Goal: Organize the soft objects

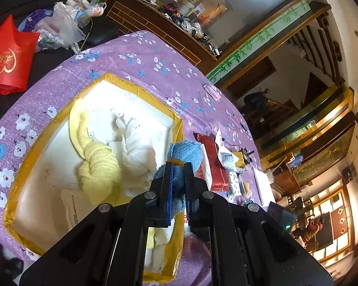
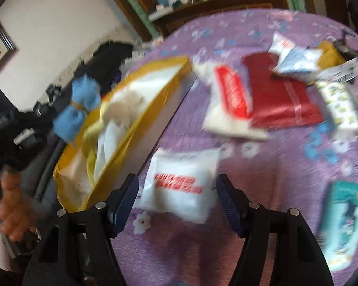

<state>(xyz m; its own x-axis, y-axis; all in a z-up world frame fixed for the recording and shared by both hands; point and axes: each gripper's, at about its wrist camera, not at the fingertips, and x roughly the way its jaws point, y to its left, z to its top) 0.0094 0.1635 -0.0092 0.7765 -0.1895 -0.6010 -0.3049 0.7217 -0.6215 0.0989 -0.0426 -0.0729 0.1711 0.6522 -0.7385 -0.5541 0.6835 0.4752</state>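
Note:
My left gripper [image 1: 178, 181] is shut on a blue towel bundle [image 1: 187, 153] tied with a yellow band, held above the right edge of the yellow-rimmed white box [image 1: 140, 90]. A knotted yellow towel [image 1: 99, 166] and a white towel [image 1: 136, 143] lie in the box. In the right wrist view the blue bundle [image 2: 77, 109] hangs over the box [image 2: 152, 124] at the left. My right gripper [image 2: 177, 200] is open above a white tissue pack [image 2: 182, 183] with red print on the purple cloth.
The table has a purple flowered cloth [image 2: 286, 166]. A red pouch [image 2: 279, 95], a white and red pack [image 2: 229, 100], a blue and white packet [image 2: 296, 59] and a teal pack [image 2: 343, 221] lie on it. A red bag [image 1: 8, 57] and plastic bags [image 1: 64, 21] sit beyond the table.

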